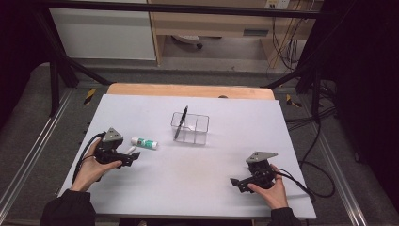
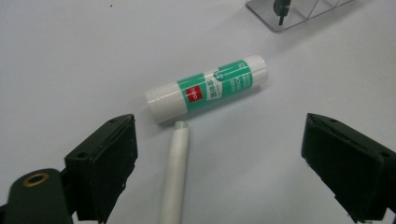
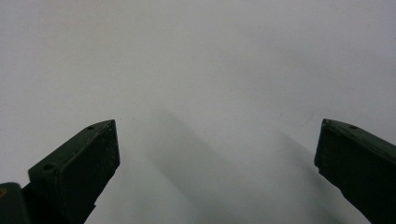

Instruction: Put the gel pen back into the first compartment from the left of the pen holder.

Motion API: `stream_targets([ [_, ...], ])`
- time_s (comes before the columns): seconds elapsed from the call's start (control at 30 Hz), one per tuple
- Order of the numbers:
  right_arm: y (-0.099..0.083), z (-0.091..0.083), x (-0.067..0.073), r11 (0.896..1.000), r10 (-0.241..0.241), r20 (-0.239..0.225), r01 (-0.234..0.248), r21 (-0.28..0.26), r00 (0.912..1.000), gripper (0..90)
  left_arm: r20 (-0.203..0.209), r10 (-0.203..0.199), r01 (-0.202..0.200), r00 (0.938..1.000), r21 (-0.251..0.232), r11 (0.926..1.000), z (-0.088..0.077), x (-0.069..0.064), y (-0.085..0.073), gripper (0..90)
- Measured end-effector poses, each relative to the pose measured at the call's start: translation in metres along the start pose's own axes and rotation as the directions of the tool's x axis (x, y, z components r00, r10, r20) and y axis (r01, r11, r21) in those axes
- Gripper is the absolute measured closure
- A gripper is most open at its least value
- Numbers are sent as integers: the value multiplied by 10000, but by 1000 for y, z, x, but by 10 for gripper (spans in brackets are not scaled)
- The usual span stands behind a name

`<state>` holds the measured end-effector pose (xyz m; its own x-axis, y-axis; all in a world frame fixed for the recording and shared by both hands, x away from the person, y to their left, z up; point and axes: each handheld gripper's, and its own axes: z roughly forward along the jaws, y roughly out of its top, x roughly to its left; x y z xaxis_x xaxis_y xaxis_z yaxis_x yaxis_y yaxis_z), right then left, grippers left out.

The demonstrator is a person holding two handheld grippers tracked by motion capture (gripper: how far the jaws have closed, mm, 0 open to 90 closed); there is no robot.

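From above, your left hand (image 1: 96, 162) rests low on the desk (image 1: 211, 165), and its left gripper (image 1: 133, 159) points at the glue stick (image 1: 144, 143) lying just beside it. Your right hand (image 1: 269, 188) lies flat near the desk's edge, and its right gripper (image 1: 235, 181) points left.

In the left gripper view, the fingers (image 2: 105, 161) stand wide open and hold nothing. A white pen (image 2: 176, 172) lies between them, its tip touching the glue stick (image 2: 208, 87).

In the right gripper view, the fingers (image 3: 86, 163) are wide open over bare desk.
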<state>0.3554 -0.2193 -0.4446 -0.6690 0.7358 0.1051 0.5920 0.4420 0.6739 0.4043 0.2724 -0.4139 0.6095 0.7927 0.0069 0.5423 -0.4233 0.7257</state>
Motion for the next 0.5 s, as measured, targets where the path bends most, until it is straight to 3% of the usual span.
stream_targets([
  [0.13, 0, -1, 0, 10000, 57, -49, -57, -63, 10000, 9, -154, 15, -11, 9999, 245, 9997, 4, 3, -3, 152],
  [0.5, 0, 0, 0, 10000, 69, -52, -69, 13, 10000, 9, 113, 98, -103, 9999, 482, 9988, 6, 15, -11, 398],
])
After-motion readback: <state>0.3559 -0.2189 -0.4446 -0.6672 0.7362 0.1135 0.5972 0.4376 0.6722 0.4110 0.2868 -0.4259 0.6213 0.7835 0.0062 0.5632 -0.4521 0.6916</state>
